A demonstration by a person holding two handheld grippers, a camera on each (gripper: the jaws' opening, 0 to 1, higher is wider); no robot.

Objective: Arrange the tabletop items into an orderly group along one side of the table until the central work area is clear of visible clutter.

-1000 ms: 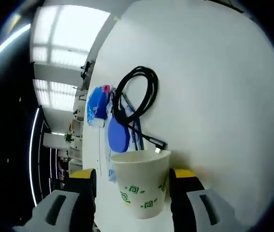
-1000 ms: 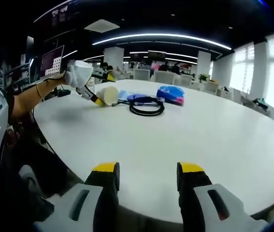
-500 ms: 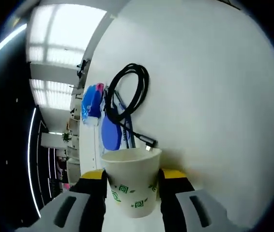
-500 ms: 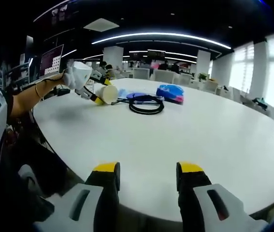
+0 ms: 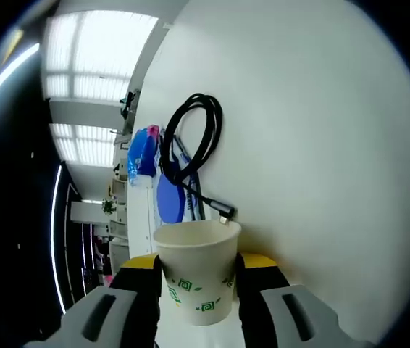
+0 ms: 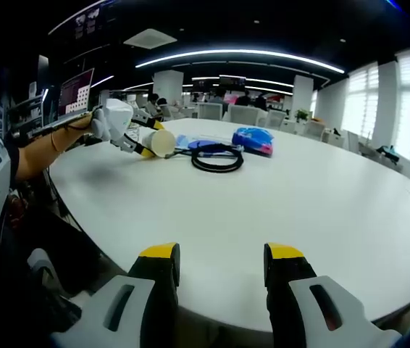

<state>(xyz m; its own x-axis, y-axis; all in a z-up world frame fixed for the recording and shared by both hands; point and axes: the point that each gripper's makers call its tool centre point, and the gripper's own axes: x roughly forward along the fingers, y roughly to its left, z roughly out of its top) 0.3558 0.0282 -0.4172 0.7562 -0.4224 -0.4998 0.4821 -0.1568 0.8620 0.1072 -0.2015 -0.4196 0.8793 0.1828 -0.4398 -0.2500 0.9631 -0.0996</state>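
The jaws of the left gripper [image 5: 194, 279] are closed against the two sides of a white paper cup with green square-spiral motifs [image 5: 195, 268]; the yellow-tipped jaws press its wall. In the left gripper view the cup's open rim faces away from the camera, toward the white round tabletop [image 5: 314, 145]. In the right gripper view the same cup [image 6: 159, 142] is seen held tilted, mouth toward the camera, above the tabletop's far left edge, by the gloved left hand [image 6: 111, 120] on the gripper.

The jaws of the right gripper [image 6: 218, 264] stand wide apart, holding nothing, over the near edge of the tabletop.

Beyond the cup, on the tabletop, lie three items close together:
- a coiled black cable with a metal plug end [image 5: 194, 148], nearest the cup;
- a flat blue oval object [image 5: 169, 198], partly under the cable;
- a crumpled blue plastic packet with a pink patch [image 5: 140, 154], furthest off.
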